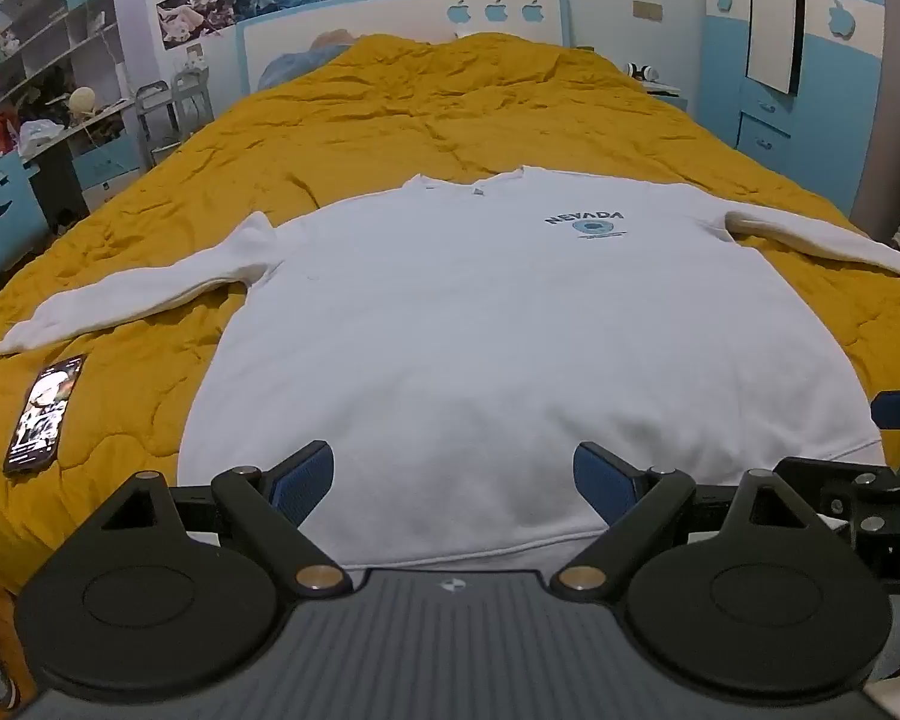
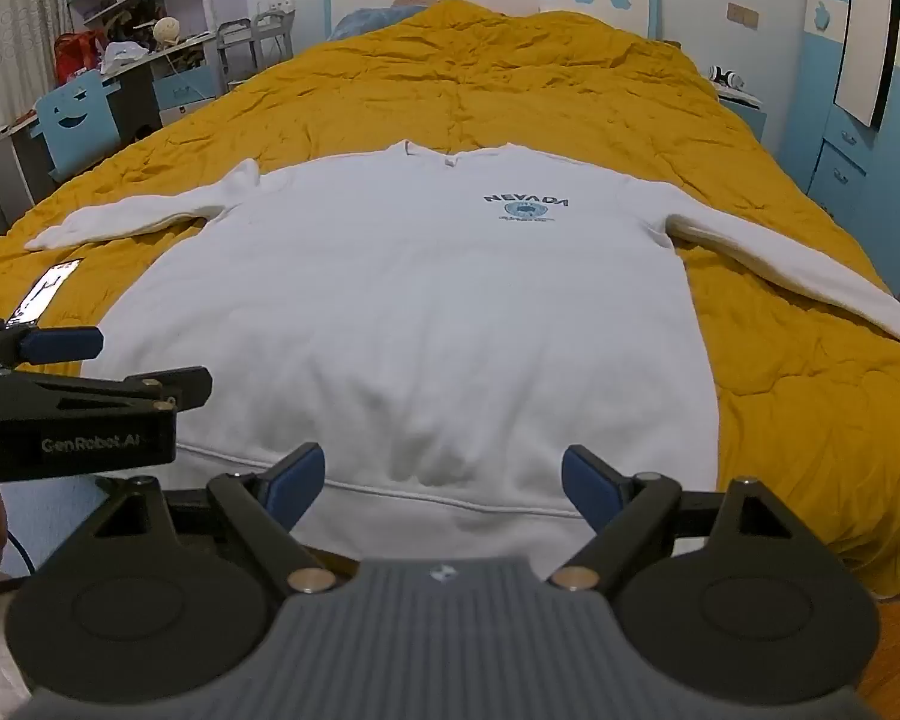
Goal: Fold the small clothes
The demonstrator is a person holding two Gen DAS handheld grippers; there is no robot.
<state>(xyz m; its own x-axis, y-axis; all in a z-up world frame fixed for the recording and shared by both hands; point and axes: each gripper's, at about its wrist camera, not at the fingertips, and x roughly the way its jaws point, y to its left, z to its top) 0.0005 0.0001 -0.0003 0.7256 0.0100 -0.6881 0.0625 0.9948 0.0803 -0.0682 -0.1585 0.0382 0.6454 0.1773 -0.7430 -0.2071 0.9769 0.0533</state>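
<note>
A white long-sleeved sweatshirt (image 1: 450,324) (image 2: 414,300) with a dark "NEVADA" print on the chest lies flat and face up on a mustard quilt, both sleeves spread out to the sides. My left gripper (image 1: 453,480) hovers open above the hem, blue pads wide apart, nothing between them. My right gripper (image 2: 441,480) hangs open over the hem too, a little further right. In the right wrist view the left gripper (image 2: 144,360) shows at the left edge; in the left wrist view the right gripper (image 1: 870,438) shows at the right edge.
A phone (image 1: 45,414) (image 2: 45,291) with its screen lit lies on the quilt (image 1: 450,108) left of the sweatshirt, below the left sleeve. A desk, chairs and shelves stand left of the bed; a blue wardrobe (image 1: 810,90) stands on the right.
</note>
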